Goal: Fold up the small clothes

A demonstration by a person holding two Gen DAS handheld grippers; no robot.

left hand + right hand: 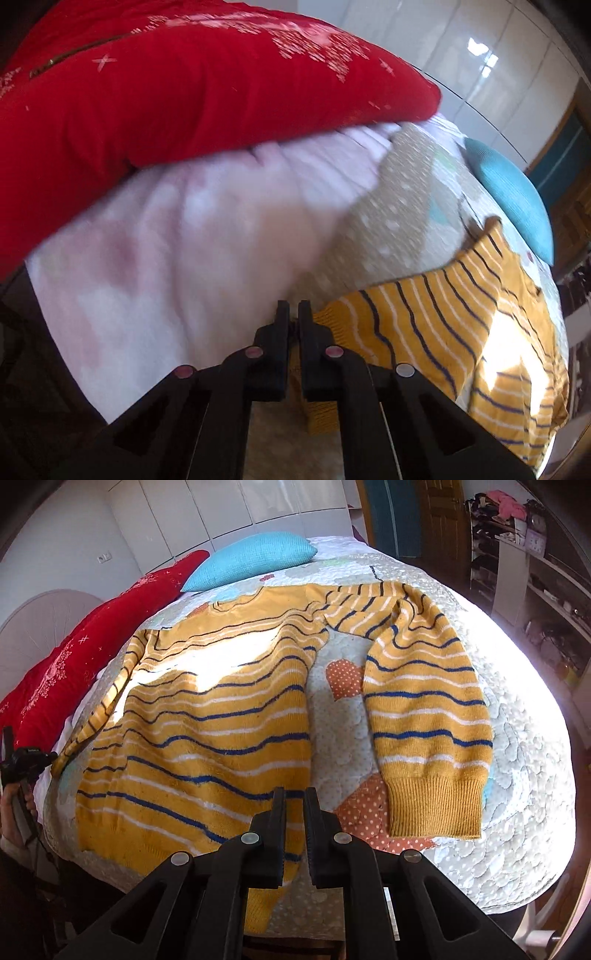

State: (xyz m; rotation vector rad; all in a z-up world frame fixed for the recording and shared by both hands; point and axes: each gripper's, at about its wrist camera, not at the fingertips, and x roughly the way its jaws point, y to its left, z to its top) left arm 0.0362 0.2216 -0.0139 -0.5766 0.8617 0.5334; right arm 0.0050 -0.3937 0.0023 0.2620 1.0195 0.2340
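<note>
You are looking at a bed covered by a pale quilted bedspread (517, 812) with stitched cloud shapes and orange polka-dot patches. Along its left side lie long red velvet cushions (92, 646) with white embroidery, and just beyond them a turquoise knitted cushion (255, 559). Behind the bed you see glossy white wardrobe panels (221, 509) and a rounded white headboard (40, 620). To the right stand a brown wooden door (443, 520) and open white shelves (535, 583) crowded with small items. Strong sunlight washes out the bed's right edge. In your left view, a soft white-and-pink blanket (184, 240) bulges under the red cushions (166, 92).
</note>
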